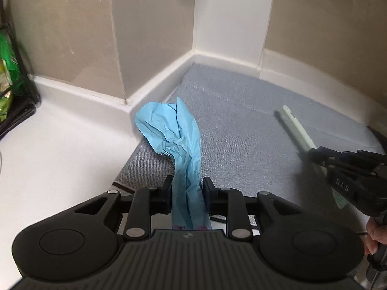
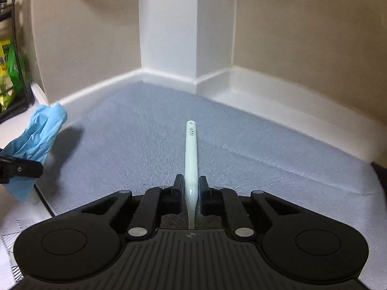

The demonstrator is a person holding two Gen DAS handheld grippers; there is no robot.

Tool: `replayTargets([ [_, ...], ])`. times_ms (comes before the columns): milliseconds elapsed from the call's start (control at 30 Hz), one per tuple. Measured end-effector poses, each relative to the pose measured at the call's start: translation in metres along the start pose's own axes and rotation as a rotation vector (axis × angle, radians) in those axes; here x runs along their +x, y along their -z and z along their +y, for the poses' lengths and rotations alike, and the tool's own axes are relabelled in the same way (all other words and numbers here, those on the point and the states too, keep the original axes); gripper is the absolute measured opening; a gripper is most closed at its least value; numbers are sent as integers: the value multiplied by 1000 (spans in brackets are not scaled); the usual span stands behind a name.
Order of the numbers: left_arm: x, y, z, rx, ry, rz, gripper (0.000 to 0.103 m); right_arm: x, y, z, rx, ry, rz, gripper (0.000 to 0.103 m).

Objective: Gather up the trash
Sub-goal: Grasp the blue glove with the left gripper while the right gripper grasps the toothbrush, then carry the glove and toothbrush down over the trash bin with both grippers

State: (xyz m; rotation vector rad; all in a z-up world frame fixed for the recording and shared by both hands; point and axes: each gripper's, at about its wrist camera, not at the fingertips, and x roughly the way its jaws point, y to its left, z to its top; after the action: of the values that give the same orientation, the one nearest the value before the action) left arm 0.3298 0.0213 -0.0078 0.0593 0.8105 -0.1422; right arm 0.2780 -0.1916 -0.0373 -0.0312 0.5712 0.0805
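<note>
Trash here is two items, both already gripped over the grey mat (image 2: 135,130) on the white surface (image 1: 60,145). Blue glove (image 1: 179,135): left hand-held gripper (image 1: 186,193) is narrowed onto its bunched cuff end, fingers of the glove flop forward and hang loose. Judgement: very light, limp, crumpled, slightly grippy; pinching a gathered wad is right, a single layer could slip or tear. Pale toothbrush (image 2: 191,154): right hand-held gripper (image 2: 190,193) is clamped on the neck, handle sticks out ahead, bristle end behind the fingers. Judgement: light, rigid, smooth plastic, so it may pivot in the pads if swung fast; a hold nearer the thicker handle would be steadier. Green packets in the black rack (image 1: 14,84) at left look untouched. No bin visible.
</note>
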Motion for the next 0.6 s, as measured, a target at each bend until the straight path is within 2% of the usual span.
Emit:
replayTargets([
  [367, -78, 36, -9, 58, -15, -92, 27, -77, 10, 9, 28, -44, -113, 13],
  [600, -138, 84, -13, 65, -28, -124, 27, -144, 29, 20, 22, -114, -188, 13],
])
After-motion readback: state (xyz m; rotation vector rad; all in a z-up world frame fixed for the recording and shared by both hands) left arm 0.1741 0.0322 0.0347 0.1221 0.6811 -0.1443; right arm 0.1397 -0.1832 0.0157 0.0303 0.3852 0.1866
